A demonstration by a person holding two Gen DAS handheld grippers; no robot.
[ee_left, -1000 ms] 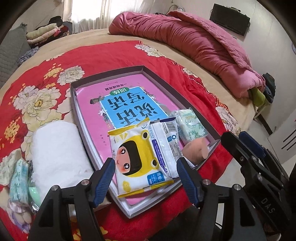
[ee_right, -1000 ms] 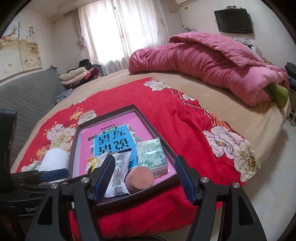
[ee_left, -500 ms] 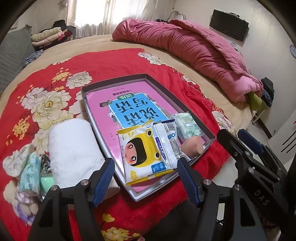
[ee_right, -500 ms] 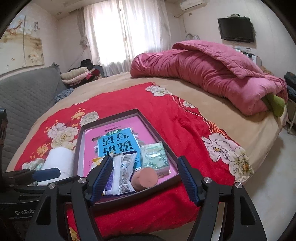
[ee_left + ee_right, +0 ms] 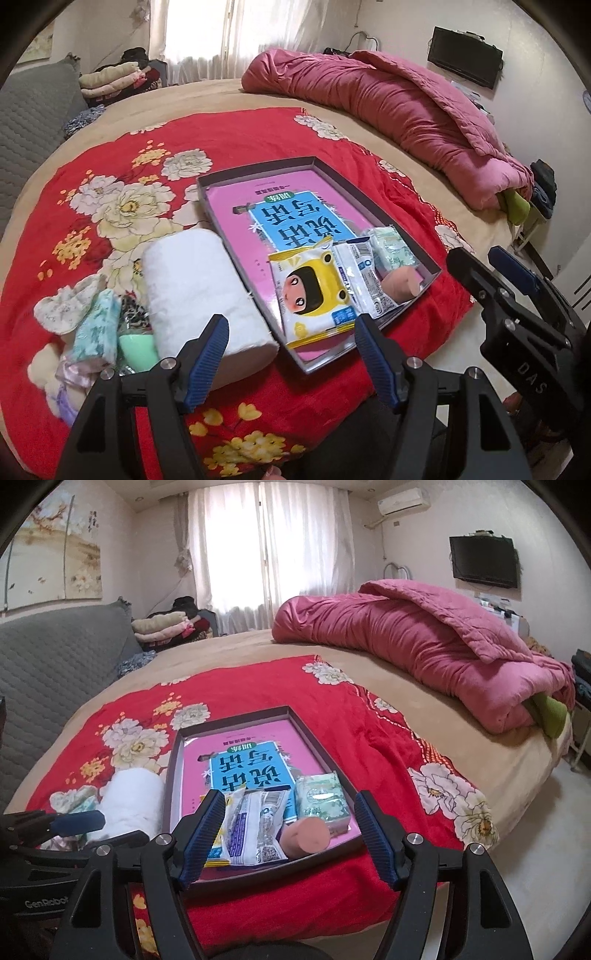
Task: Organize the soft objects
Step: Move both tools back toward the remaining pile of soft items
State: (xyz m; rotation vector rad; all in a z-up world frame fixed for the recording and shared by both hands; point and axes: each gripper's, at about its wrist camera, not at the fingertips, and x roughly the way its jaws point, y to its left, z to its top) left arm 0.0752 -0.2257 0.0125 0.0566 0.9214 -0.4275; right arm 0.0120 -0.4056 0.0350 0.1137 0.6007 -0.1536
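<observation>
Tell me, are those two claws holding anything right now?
No. The left gripper and right gripper both hang open and empty above the tray.

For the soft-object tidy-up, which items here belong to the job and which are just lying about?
Job:
- shallow box
- yellow cartoon pack
- white-blue packet
- green tissue pack
- tan roll
- white towel roll
- small fabric pile

Lying about:
- pink quilt
- folded clothes
- wall TV

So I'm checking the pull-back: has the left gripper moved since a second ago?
Yes. The left gripper has backed away from the tray, which now sits farther off and smaller.
</observation>
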